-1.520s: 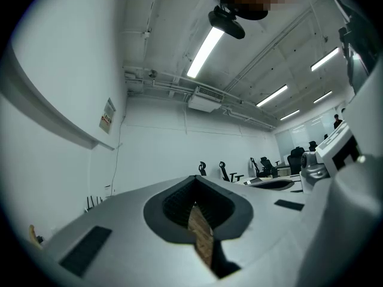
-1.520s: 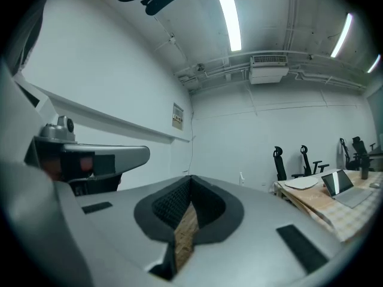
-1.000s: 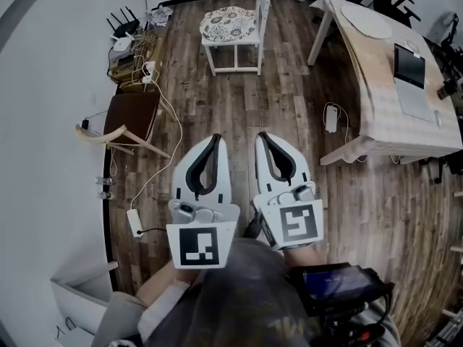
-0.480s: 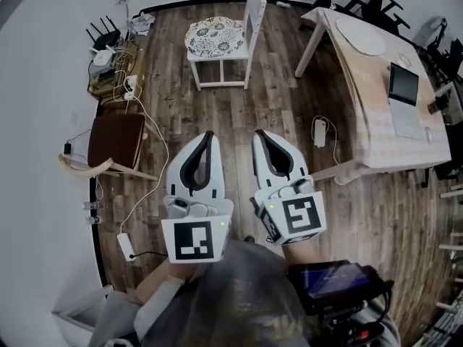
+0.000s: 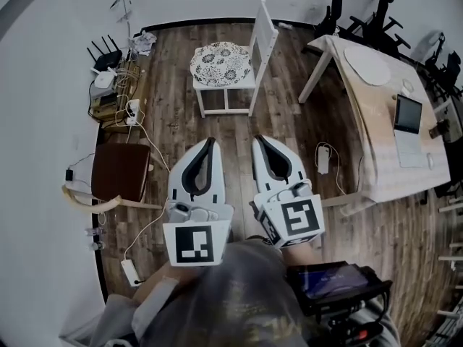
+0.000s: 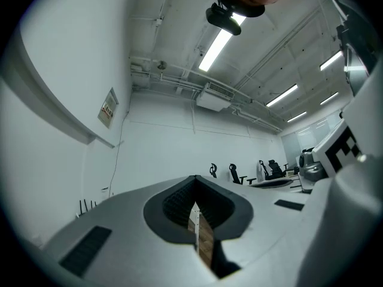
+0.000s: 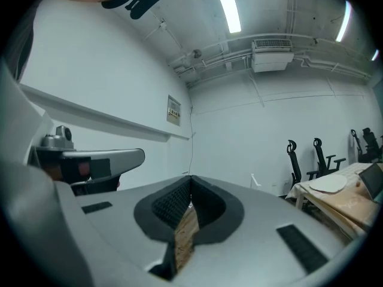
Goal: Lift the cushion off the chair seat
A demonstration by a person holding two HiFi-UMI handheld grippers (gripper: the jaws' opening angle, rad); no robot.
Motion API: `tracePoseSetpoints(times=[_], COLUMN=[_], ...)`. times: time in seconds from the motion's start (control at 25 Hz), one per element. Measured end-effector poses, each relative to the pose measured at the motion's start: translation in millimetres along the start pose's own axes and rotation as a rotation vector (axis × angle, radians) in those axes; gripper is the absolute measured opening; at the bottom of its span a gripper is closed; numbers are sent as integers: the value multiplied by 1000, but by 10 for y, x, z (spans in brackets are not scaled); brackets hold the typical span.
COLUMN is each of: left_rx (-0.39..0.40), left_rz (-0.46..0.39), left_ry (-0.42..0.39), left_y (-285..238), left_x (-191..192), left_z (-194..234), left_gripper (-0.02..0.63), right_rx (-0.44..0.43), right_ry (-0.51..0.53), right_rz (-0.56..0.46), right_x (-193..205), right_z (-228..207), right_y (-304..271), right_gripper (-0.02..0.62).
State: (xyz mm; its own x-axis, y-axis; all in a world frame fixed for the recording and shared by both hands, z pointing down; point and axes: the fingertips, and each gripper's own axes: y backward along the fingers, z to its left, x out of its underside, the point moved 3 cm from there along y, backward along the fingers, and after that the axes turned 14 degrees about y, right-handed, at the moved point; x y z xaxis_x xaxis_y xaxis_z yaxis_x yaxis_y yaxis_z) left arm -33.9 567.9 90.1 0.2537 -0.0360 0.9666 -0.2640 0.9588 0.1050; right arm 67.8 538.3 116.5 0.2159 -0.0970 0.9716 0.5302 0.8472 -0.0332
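Right, checking for writing first: only a small wall sign (image 6: 108, 108), print too small to read, plus a black-and-white square marker (image 5: 197, 243) on each tool's cube, pattern only, no letters.

Holding the left gripper (image 5: 211, 142) clenched tight on nothing. Same for the right gripper (image 5: 258, 139): pinched closed, empty, just beside its partner, both aimed toward the far wall.

Well ahead of both tips, spotting the cushion (image 5: 221, 62): round, pale with a dark floral print, lying flat on the seat of the white chair (image 5: 264, 31), untouched.

Down below, dark wooden plank floor (image 5: 289, 114) right across.

Off to the left along the white wall (image 5: 51, 85), seeing a brown-seated chair (image 5: 121, 170), a router (image 5: 103, 80) with black antennas on a low stand, and white cables trailing down to a power strip (image 5: 132, 272).

Over on the right, finding a table (image 5: 376, 157) under a pale cloth, carrying a dark-screened tablet (image 5: 407, 114) and a round white disc (image 5: 367, 65), with black office chairs (image 5: 376, 16) behind it.

Up above, catching long ceiling lights (image 6: 218, 43), switched on.
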Motion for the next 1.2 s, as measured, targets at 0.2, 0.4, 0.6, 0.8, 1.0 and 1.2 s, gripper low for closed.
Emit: tracePoseSetpoints(times=[0.2,0.4,0.6,0.8,1.0,1.2], left_rx=[-4,-13,-34,-37,-33,-36], left_rz=[33,85,118,142,160,141], left_ry=[12,19,14,1,-18,-42], left_y=[-298,-663,-1259,-1961,-2641,-3122], left_x=[93,282,432,509,550,536], left_z=[174,340,492,565,618,558], left_gripper=[6,6,6,6,6,6], right_rx=[11,16,14,3,2,-2], right_ry=[8,-20,-32,-48,-80,-95], right_rz=[7,40,54,66,66,40], right_x=[32,238,442,565,663,715], right_z=[-137,-308,-640,-1079,-1540,-1946], right_y=[-304,-636,-1110,-1649,-2162,-2487], right_gripper=[6,6,6,6,6,6])
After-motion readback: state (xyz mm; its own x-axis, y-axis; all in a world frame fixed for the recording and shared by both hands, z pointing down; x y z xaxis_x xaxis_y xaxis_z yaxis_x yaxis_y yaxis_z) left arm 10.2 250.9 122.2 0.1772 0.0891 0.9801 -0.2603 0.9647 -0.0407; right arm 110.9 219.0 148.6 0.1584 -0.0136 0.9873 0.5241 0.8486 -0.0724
